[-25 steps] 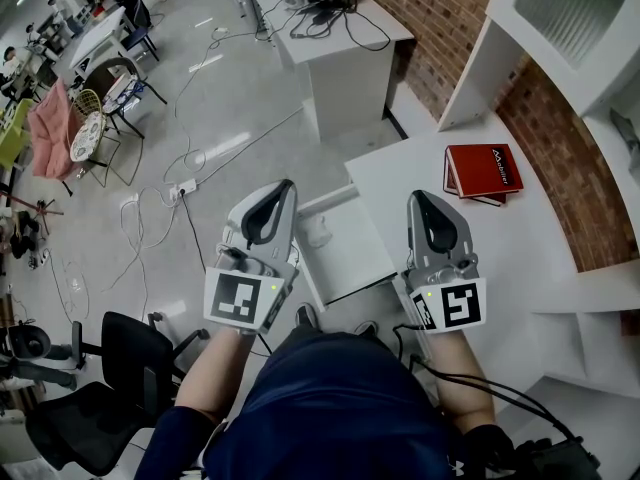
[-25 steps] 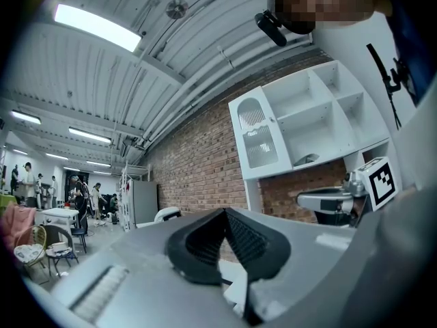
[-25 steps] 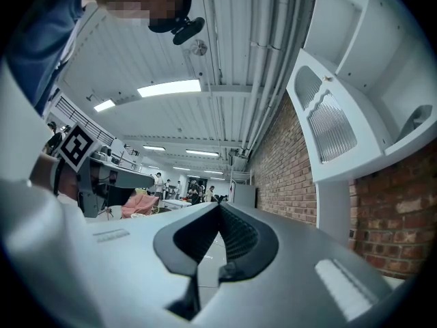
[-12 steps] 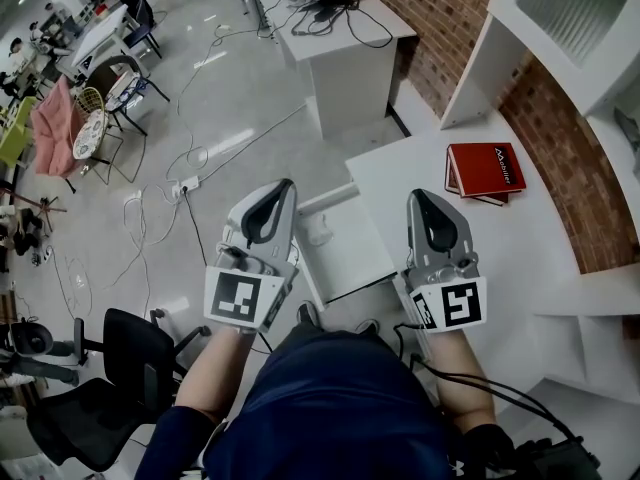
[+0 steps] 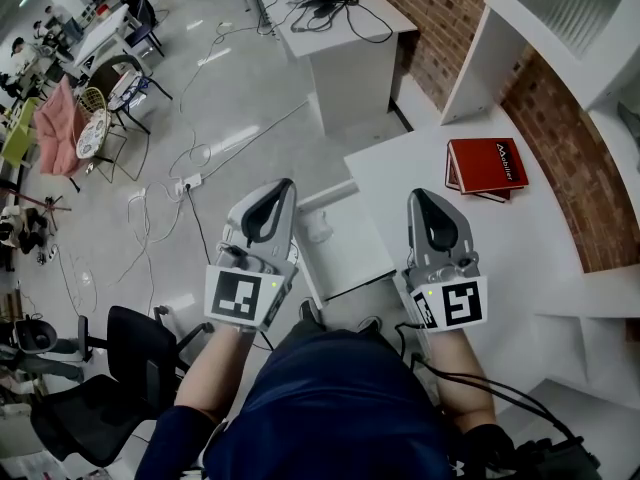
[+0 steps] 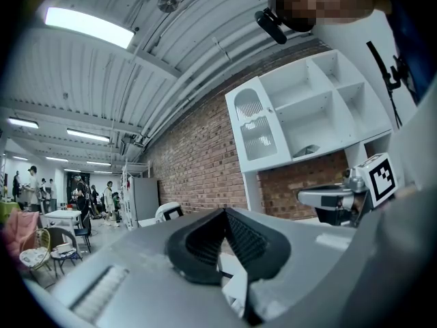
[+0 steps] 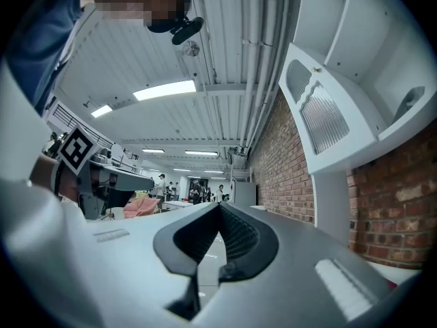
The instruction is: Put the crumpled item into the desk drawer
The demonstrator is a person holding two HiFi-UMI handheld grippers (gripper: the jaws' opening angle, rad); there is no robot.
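Observation:
A small white crumpled item (image 5: 318, 228) lies inside the open white desk drawer (image 5: 358, 256), near its far left corner. The drawer sticks out from the left side of the white desk (image 5: 510, 243). My left gripper (image 5: 286, 185) hovers over the drawer's left edge, beside and above the crumpled item, jaws closed together and empty. My right gripper (image 5: 416, 197) hangs over the desk's near left part, also shut with nothing in it. In the left gripper view (image 6: 224, 211) and the right gripper view (image 7: 220, 206) the dark pads meet at the tip, with nothing between them.
A red book (image 5: 486, 166) lies on the desk near the brick wall (image 5: 440, 8). White shelving (image 5: 560, 18) stands above the desk. A second white table (image 5: 340, 38) with a device and cables stands ahead. Cables run over the floor, and a black office chair (image 5: 110, 378) is at lower left.
Both grippers hold their places; only the head view has shifted slightly.

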